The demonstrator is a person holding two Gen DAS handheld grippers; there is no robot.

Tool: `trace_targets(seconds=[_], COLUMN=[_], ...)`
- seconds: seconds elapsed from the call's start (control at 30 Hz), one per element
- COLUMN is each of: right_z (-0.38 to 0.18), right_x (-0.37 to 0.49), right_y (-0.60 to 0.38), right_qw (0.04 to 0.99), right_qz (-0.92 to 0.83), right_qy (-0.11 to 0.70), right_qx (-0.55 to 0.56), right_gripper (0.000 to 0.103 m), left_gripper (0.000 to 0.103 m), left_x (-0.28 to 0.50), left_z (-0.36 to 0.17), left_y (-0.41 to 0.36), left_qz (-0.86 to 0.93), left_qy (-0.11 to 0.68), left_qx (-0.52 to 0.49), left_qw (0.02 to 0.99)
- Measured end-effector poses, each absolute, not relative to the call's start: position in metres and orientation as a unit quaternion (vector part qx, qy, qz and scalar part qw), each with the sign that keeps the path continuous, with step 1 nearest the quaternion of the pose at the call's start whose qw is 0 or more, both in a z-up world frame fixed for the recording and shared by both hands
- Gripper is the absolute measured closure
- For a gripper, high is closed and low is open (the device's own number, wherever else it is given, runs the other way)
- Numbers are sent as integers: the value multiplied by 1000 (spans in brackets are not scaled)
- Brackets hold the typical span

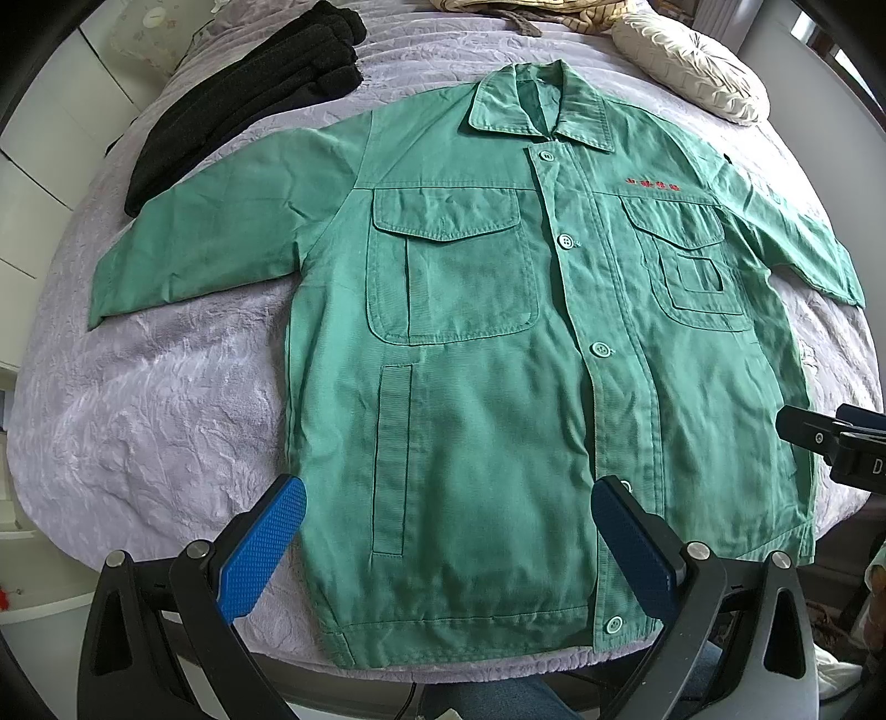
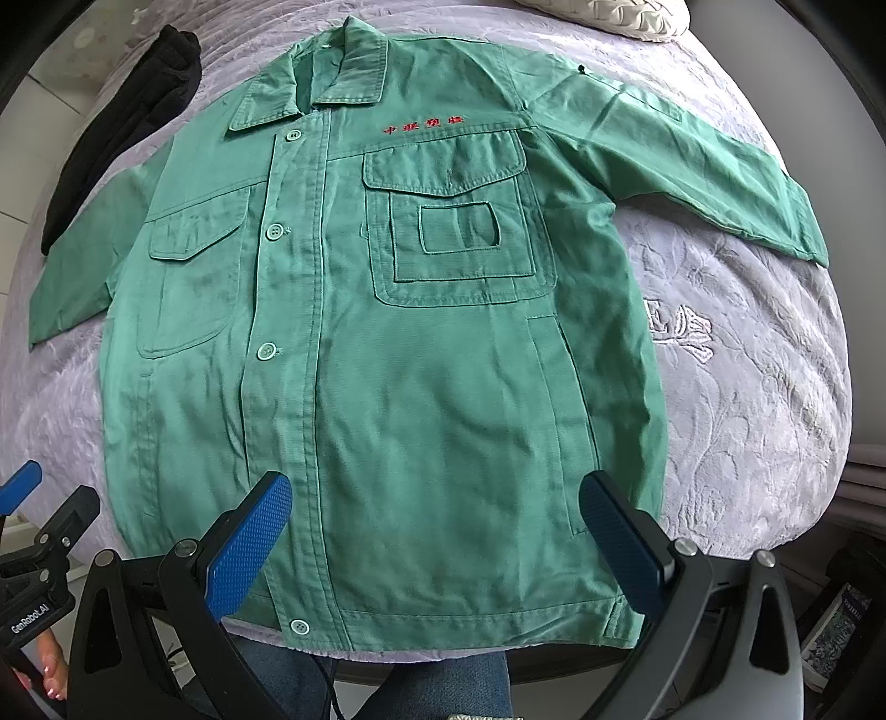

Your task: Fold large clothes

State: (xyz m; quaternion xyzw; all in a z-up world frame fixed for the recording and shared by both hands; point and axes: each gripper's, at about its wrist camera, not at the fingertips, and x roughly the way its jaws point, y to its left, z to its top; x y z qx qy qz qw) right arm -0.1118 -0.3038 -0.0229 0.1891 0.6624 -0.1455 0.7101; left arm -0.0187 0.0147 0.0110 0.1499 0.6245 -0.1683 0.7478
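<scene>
A green work jacket [image 1: 487,354] lies flat and buttoned on a lilac-covered bed, front up, collar at the far end, both sleeves spread out to the sides. Red embroidered characters [image 2: 423,125] sit above its chest pocket. My left gripper [image 1: 448,498] hovers open above the hem, left of the button placket, with nothing between its blue pads. My right gripper [image 2: 434,495] is open too, over the hem on the jacket's other half [image 2: 443,360]. Part of the right gripper's black body [image 1: 841,443] shows at the edge of the left wrist view.
A folded black garment [image 1: 243,105] lies at the far left of the lilac bedspread [image 1: 155,399]. A cream pillow [image 1: 686,61] and striped cloth [image 1: 554,11] sit at the head. Blue-jeaned legs [image 2: 443,687] stand at the bed's near edge. White cabinets [image 1: 39,183] are on the left.
</scene>
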Motion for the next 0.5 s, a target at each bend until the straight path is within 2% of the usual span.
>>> trace_targets(seconds=[0.33, 0.5], right_z=[-22, -20], right_x=[-108, -95], right_y=[-301, -288], right_qw=[709, 713], right_qz=[-149, -144], right_qy=[663, 661], right_qx=[188, 184], right_gripper=[0, 0], left_gripper=[0, 0], left_x=[-15, 7], left_z=[10, 5], left_y=[16, 38], left_qz=[-184, -196], left_qy=[626, 631], left_qx=[143, 95], left_qw=[744, 744])
